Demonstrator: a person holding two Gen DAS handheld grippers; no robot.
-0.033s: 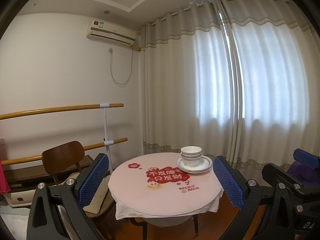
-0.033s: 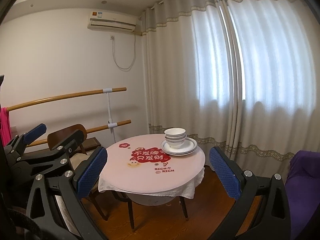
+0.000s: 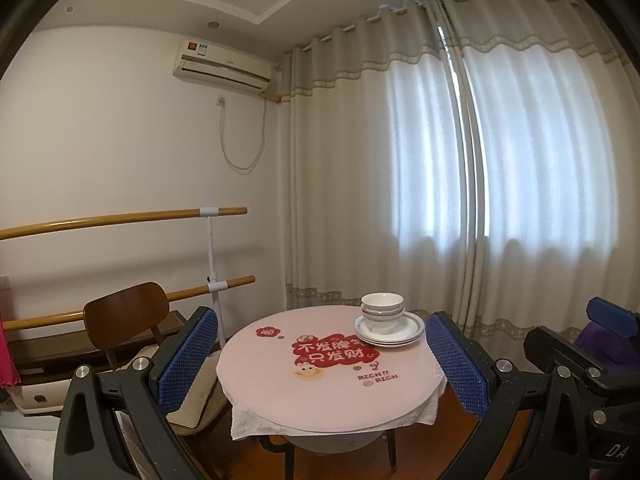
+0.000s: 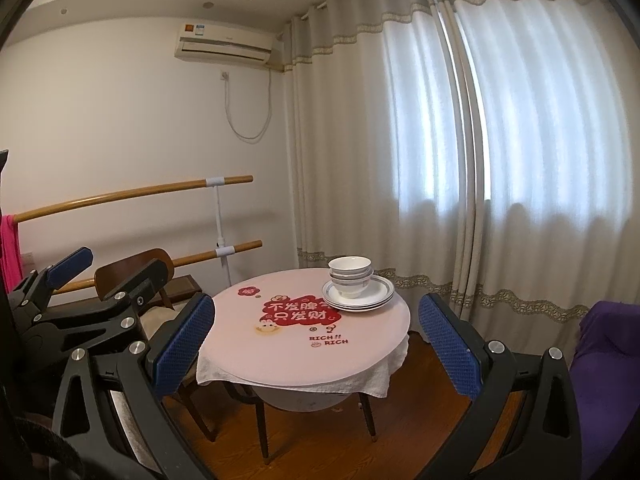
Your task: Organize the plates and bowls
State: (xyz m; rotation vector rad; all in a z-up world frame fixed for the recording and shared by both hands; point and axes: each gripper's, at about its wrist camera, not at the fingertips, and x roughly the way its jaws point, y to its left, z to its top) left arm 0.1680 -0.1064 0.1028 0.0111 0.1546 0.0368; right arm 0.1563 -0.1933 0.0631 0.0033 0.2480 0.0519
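Both grippers hang back from the round counter [image 3: 320, 400], fingers spread wide and holding nothing. Seen along the left gripper [image 3: 320, 364], the stack of bowls [image 3: 382, 314] sits ahead and nearer its right finger [image 3: 456, 364], nested upright on a pile of plates [image 3: 404, 334] at the far side of the counter, close to the curtain [image 3: 500, 200]. Along the right gripper [image 4: 316, 344] the same bowls [image 4: 351, 276] and plates [image 4: 374, 296] lie almost midway between the fingers, well beyond the tips. The left gripper also shows at the left edge of the right wrist view, apart from the crockery. These look like glazed ceramic — stiff, smooth, likely slippery under the ribbed blue pads, and brittle if knocked or dropped. The nested bowls probably lift off one at a time; the sound hold would be across the rim wall of the top bowl, one finger inside and one outside, rather than around the curved belly where the pads could slide. The plates are flat and shallow, so only their raised edge offers purchase, and a stack of several is likely heavy enough to tip out of a one-sided pinch. The cloth under the pink cover [image 4: 280, 320] hangs loose at the near edge and could drag if snagged.
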